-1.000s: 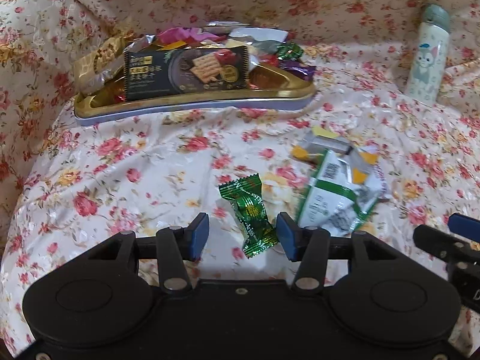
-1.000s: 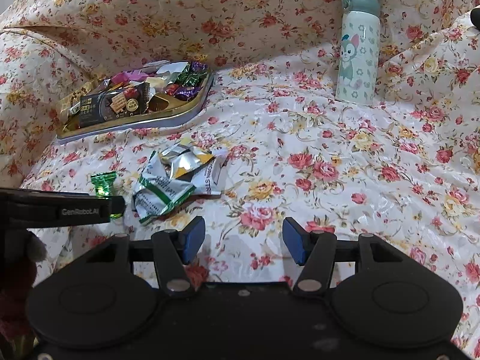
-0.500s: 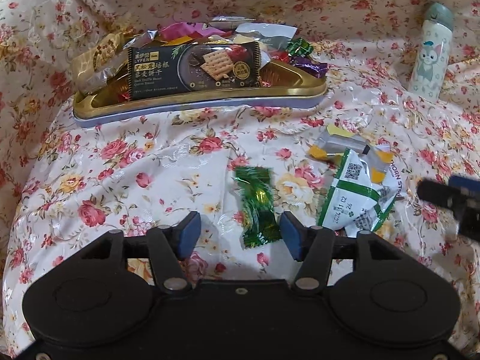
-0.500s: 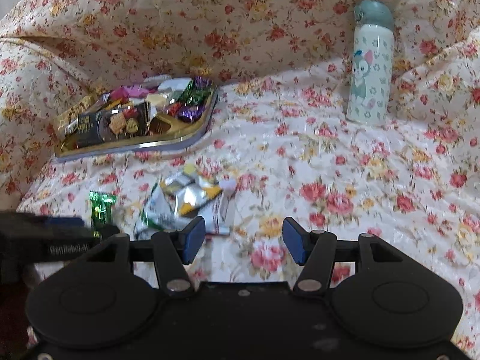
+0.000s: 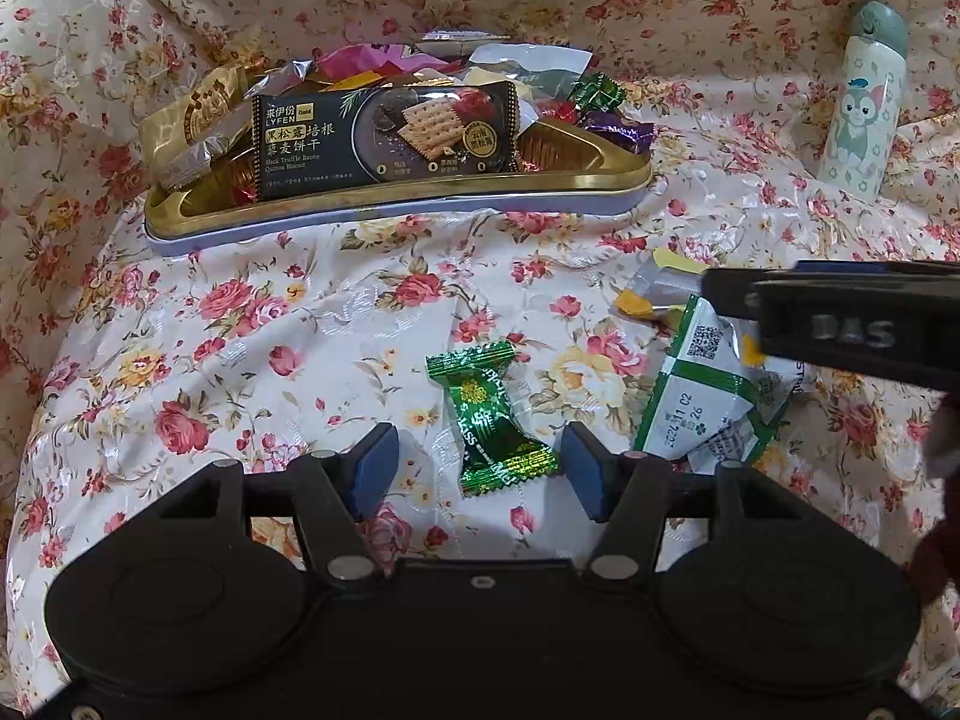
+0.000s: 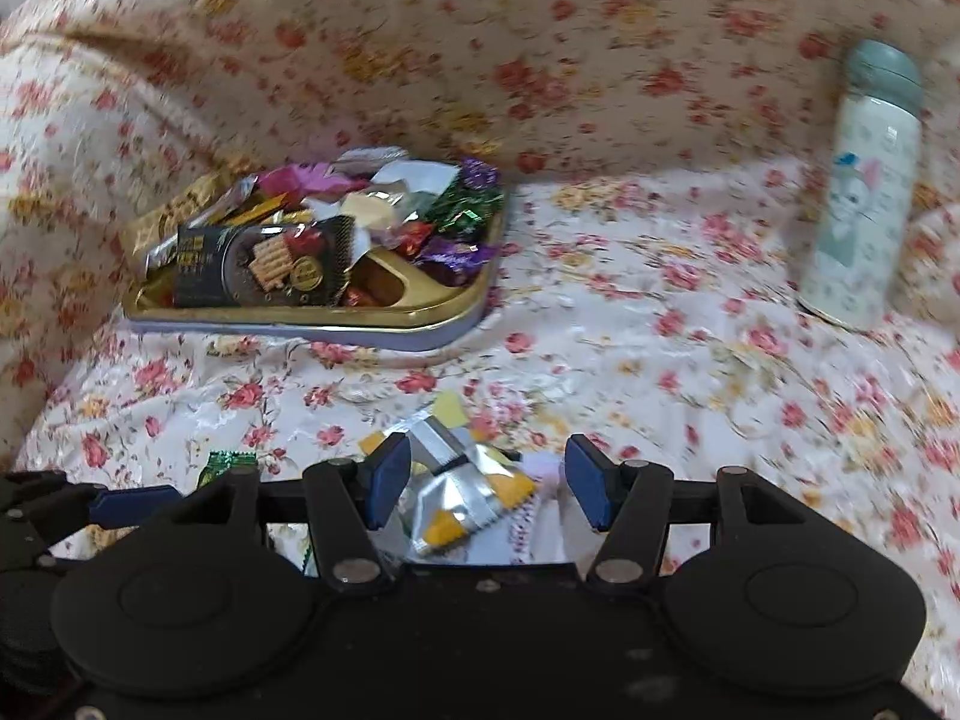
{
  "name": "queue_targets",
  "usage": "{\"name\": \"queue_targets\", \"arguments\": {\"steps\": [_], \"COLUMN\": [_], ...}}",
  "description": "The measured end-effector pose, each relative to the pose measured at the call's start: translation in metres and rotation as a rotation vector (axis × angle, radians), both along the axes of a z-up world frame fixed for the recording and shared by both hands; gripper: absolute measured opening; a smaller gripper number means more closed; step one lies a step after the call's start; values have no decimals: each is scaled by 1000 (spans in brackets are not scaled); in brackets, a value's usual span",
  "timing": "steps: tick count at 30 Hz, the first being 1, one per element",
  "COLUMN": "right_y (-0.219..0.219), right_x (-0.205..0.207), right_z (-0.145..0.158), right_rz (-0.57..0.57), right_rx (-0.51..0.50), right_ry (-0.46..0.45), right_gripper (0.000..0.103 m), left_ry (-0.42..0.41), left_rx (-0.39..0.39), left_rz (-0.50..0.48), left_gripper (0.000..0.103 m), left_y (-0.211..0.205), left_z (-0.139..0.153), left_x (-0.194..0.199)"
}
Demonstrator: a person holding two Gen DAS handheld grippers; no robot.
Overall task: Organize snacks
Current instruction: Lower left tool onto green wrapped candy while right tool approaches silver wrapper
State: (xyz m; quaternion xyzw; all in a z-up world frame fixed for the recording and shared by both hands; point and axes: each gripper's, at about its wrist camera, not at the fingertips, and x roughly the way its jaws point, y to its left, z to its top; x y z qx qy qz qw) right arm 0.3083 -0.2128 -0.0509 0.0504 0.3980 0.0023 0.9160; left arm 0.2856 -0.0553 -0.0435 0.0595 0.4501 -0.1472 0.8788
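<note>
Left gripper [image 5: 480, 468]: jaws just widened, spread around green candy [image 5: 489, 420], not pinching. Right gripper [image 6: 487, 489]: jaws spread over silver-yellow packet [image 6: 462, 498].

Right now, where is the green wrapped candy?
In the left wrist view the green candy lies on the floral cloth between the open left gripper fingers, left of the green-and-white packet.

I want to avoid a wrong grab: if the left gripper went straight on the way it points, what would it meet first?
Most likely the green candy, which lies between the open left gripper fingers on the floral cloth; depth is uncertain.
</note>
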Motion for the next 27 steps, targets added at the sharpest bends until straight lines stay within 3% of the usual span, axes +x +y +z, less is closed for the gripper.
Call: {"name": "queue_targets", "arguments": {"steps": [6, 16, 27], "right_y": [3, -41, -88], "right_x": [14, 11, -17], "right_z": [-11, -10, -7], "right_rz": [11, -139, -292], "right_rx": [-55, -57, 52], "right_ry": [14, 22, 32], "right_gripper": [59, 59, 59], "left_ry": [2, 2, 3], "left_rx": [1, 0, 0], "left_rz": [-1, 0, 1], "left_gripper": [63, 63, 63], "left_y": [0, 0, 0], "left_z": [0, 0, 0], "left_x": [0, 0, 0]}}
